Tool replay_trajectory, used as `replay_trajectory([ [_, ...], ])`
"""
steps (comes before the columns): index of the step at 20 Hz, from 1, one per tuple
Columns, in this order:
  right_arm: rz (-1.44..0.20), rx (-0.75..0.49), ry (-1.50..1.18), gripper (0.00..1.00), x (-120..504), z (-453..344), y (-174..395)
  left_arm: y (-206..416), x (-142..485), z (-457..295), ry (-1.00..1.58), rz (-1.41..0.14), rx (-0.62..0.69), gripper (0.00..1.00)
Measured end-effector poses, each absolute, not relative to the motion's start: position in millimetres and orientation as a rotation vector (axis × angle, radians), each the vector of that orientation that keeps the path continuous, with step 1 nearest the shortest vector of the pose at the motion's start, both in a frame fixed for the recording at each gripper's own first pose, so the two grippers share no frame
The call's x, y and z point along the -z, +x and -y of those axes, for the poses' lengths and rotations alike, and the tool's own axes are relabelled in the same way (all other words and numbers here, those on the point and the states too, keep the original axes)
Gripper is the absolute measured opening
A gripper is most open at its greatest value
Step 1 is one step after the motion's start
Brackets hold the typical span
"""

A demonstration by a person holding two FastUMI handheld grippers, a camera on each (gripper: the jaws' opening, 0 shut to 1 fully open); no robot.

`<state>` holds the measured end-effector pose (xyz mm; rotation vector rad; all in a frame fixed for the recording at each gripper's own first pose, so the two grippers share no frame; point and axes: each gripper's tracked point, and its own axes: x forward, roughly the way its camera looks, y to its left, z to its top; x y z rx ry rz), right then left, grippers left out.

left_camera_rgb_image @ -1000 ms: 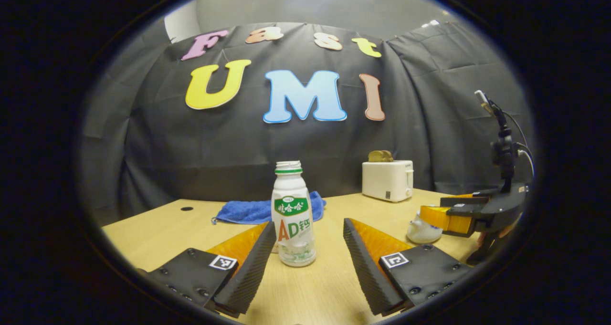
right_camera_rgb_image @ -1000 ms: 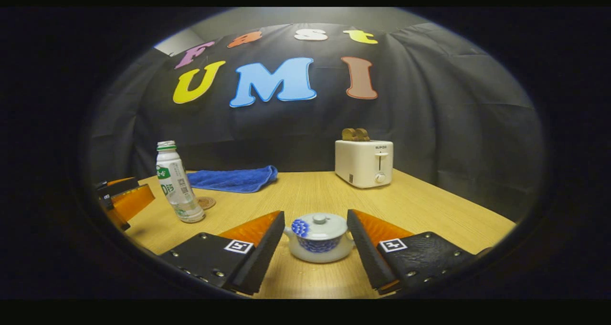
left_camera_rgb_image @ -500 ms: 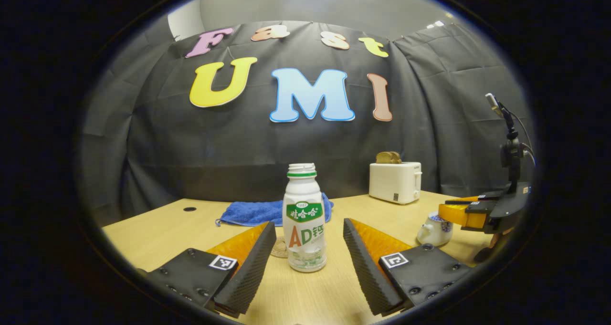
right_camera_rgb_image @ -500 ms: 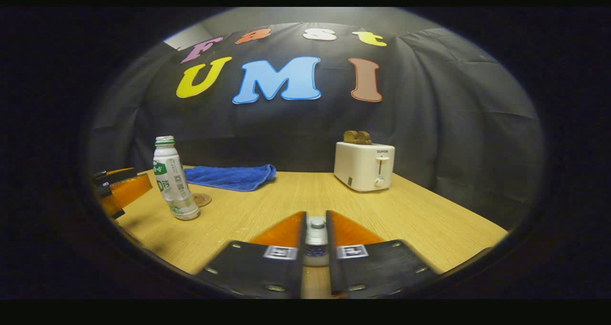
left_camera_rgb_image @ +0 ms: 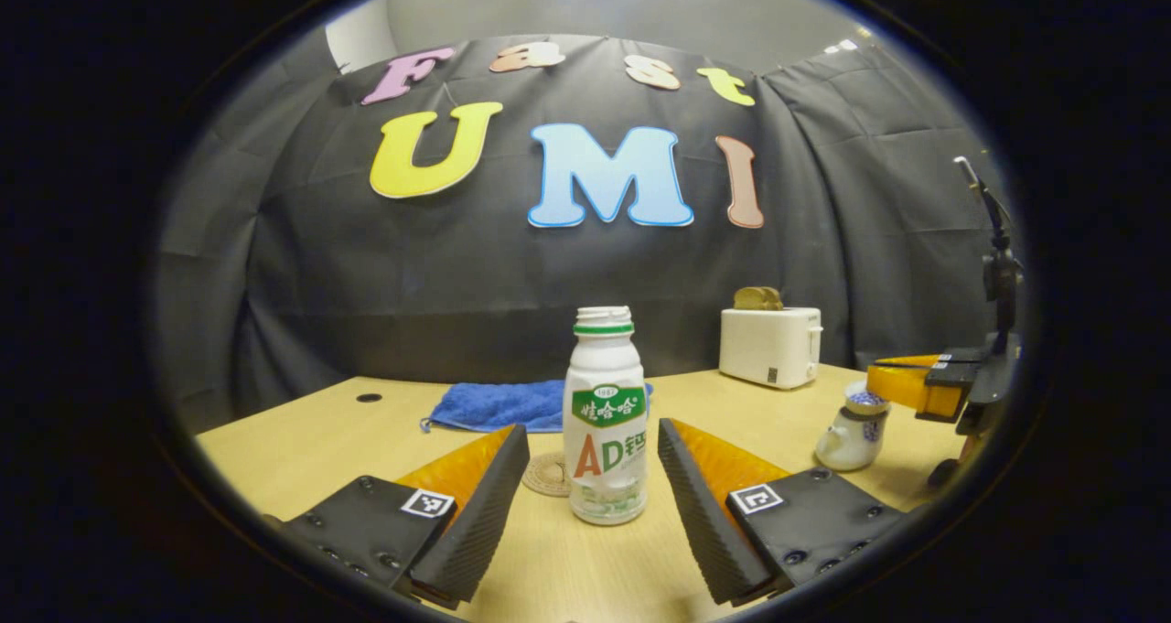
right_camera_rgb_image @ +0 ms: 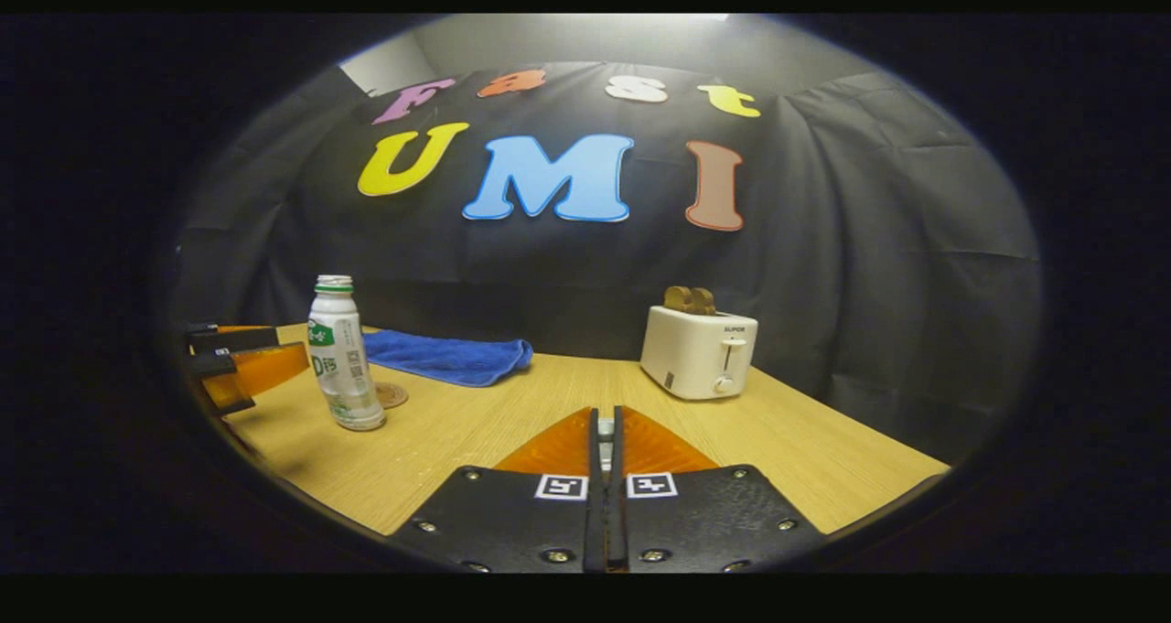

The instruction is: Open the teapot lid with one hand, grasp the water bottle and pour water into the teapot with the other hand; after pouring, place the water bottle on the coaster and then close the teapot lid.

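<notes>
Vs 0.5 s ago, our right tool (right_camera_rgb_image: 605, 431) has pinched nearly together on the teapot lid (right_camera_rgb_image: 605, 427) and lifted it above the teapot (left_camera_rgb_image: 849, 433). Left tool (left_camera_rgb_image: 593, 449) stays spread round the water bottle (left_camera_rgb_image: 605, 440), upright on tabletop (left_camera_rgb_image: 311, 431) beside coaster (left_camera_rgb_image: 547, 474).

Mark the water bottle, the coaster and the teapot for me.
water bottle (left_camera_rgb_image: 605, 426), left gripper view, on its label.
coaster (left_camera_rgb_image: 546, 475), left gripper view, on the part showing left of the bottle.
teapot (left_camera_rgb_image: 849, 440), left gripper view, on its body.
</notes>
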<state>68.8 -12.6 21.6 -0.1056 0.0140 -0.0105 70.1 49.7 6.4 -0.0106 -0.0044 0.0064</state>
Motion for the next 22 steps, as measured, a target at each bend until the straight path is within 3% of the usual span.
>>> replay_trajectory([
  [7, 0.009, -0.05, -0.088, 0.01, -31.5, -6.9, 60.5, 97.2, -2.5, -48.6, 0.011, -0.008, -0.013, 0.98],
  [8, 0.012, -0.056, -0.09, 0.17, -32.7, -8.4, 59.5, 102.7, -1.7, -47.7, 0.004, -0.013, -0.007, 0.98],
  [17, 0.025, -0.074, -0.084, 0.17, -36.5, -8.4, 53.1, 143.3, 22.8, -36.4, 0.003, -0.081, 0.025, 0.99],
  [18, 0.035, -0.074, -0.078, 0.01, -39.7, -8.0, 51.4, 135.8, 18.8, -43.0, -0.011, -0.082, -0.008, 0.99],
  [20, 0.053, -0.083, -0.065, 0.01, -46.1, -8.2, 46.1, 139.0, 10.4, -40.8, -0.016, -0.052, 0.008, 0.87],
  [21, 0.057, -0.088, -0.063, 0.01, -47.0, -8.5, 41.7, 140.3, 13.5, -37.9, -0.011, -0.054, 0.01, 0.95],
  [22, 0.058, -0.096, -0.063, 0.01, -48.2, -9.6, 36.6, 140.7, 13.0, -37.9, 0.0, -0.052, 0.004, 0.92],
])
